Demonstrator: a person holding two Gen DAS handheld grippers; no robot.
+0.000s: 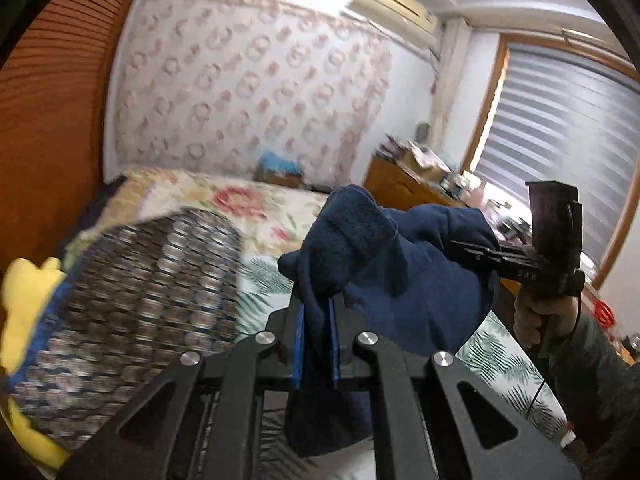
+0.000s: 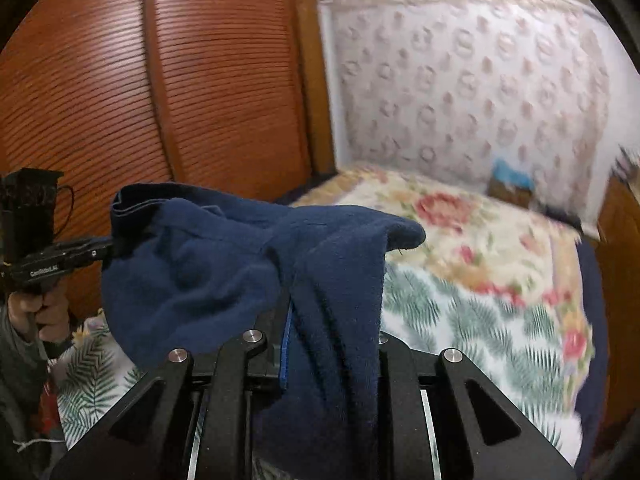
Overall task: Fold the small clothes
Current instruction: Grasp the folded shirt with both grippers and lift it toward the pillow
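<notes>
Held aloft mid-frame above the floral bed (image 2: 480,264), soft, limp dark navy fleece garment (image 1: 400,264) pinched between left claw (image 1: 316,344) and right claw (image 2: 316,344); light, droopy, best gripped at hem corners.

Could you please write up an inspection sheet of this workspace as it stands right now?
Surface: bed with floral and leaf-print covers.
Job's things: navy garment held in the air between both grippers.
Clutter: patterned cloth and a yellow item on the bed.
Grippers: left gripper and right gripper each shut on the garment.
Cables: thin black wire below the right handle.
Surroundings: wooden wardrobe, papered wall, air conditioner, window blind.
</notes>
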